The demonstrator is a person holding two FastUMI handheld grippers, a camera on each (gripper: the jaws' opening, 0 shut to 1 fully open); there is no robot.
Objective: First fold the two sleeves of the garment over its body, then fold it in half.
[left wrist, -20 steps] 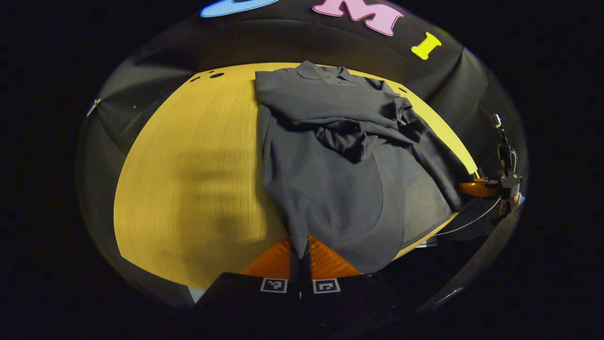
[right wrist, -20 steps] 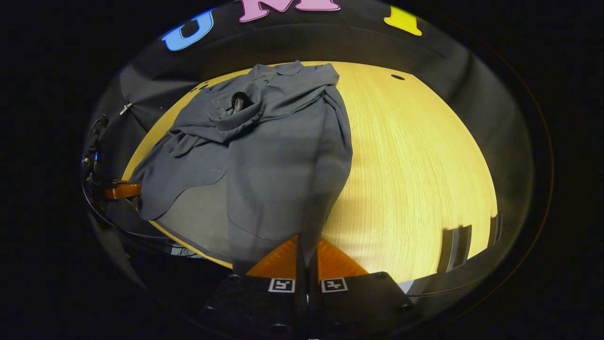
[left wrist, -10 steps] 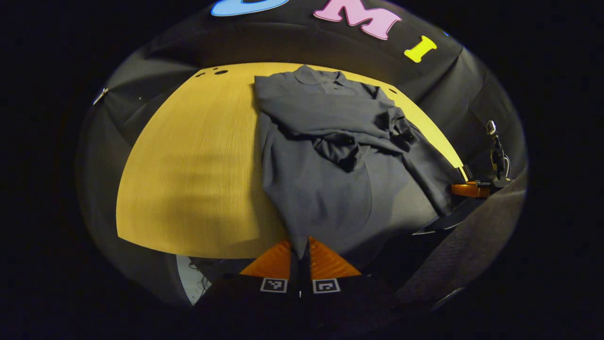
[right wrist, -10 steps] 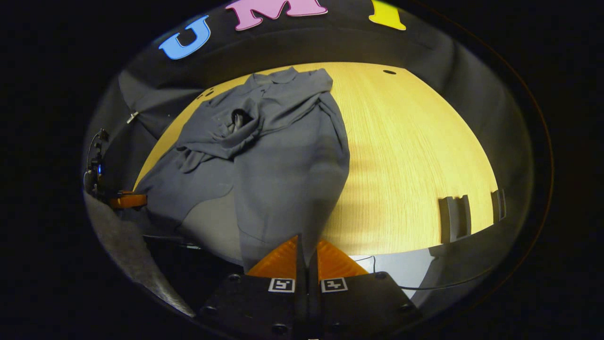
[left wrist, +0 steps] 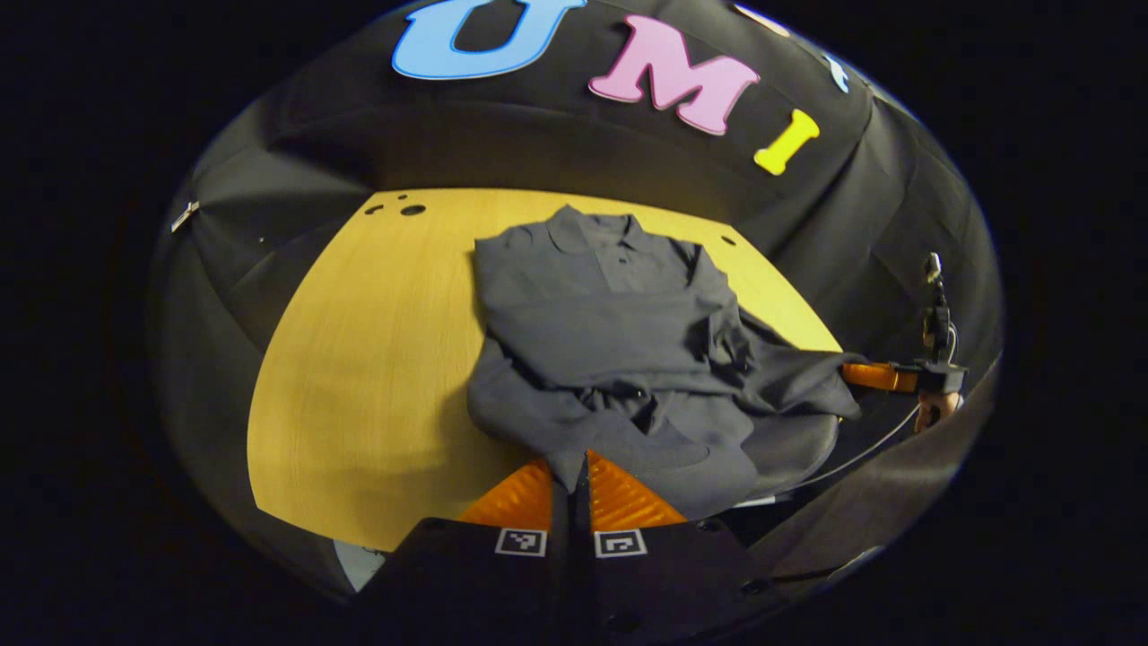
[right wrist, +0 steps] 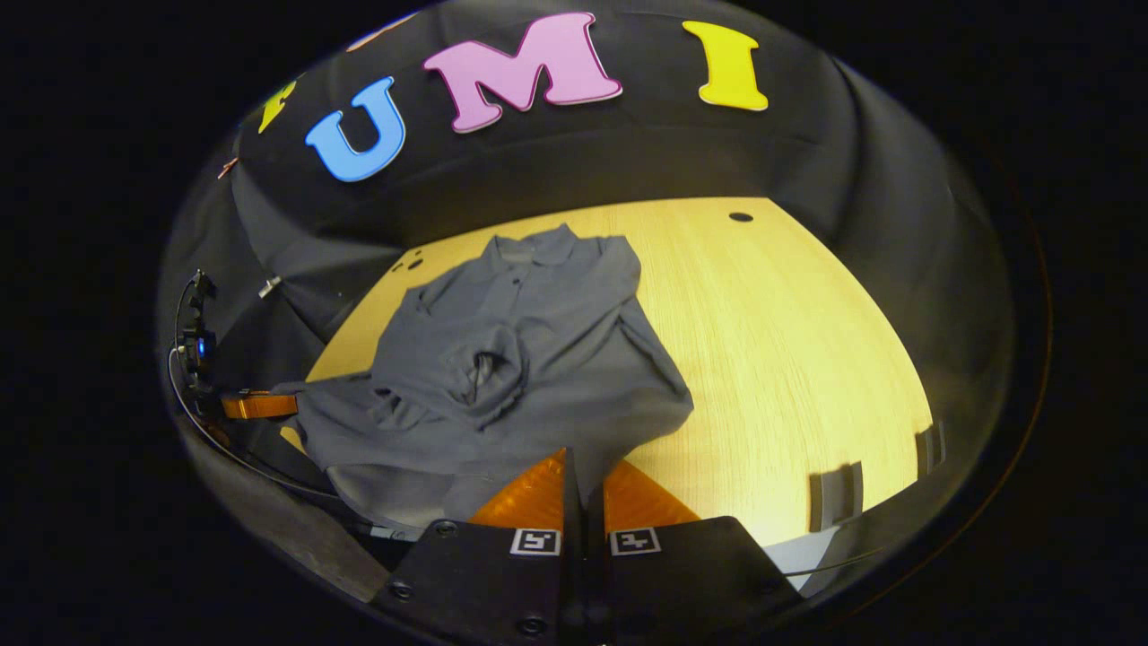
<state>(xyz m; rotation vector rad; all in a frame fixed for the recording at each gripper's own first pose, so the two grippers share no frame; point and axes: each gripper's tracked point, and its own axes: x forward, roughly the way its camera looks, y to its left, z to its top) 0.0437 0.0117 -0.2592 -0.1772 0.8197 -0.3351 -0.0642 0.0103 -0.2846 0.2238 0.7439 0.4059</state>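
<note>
Right now a dark grey shirt (left wrist: 619, 359) lies on the yellow wooden desk (left wrist: 359, 377), collar (left wrist: 583, 235) toward the far edge by the black cloth wall. Both sleeves are folded across the chest, where they bunch in a rumpled heap around the middle of the body. The lower part of the shirt is lifted off the desk and drawn toward the collar, so the cloth humps up in a loose fold just ahead of the near edge.

In the left gripper view, the left gripper (left wrist: 574, 475) has its fingers pressed together on one bottom corner of the shirt, the hem running straight down into the narrow seam between them. Far off at the right of that view the other gripper shows, pinching the opposite corner, with a bit of a hand (left wrist: 933, 411) below it and a cable trailing away.

In the right gripper view, the right gripper (right wrist: 583, 484) likewise has its fingers closed on the shirt (right wrist: 520, 359) at its hem corner, the cloth rising from between them. The left gripper shows small at the left edge there, holding its corner beyond the edge of the desk (right wrist: 789, 359). Small dark holes mark the desk's far corners
</note>
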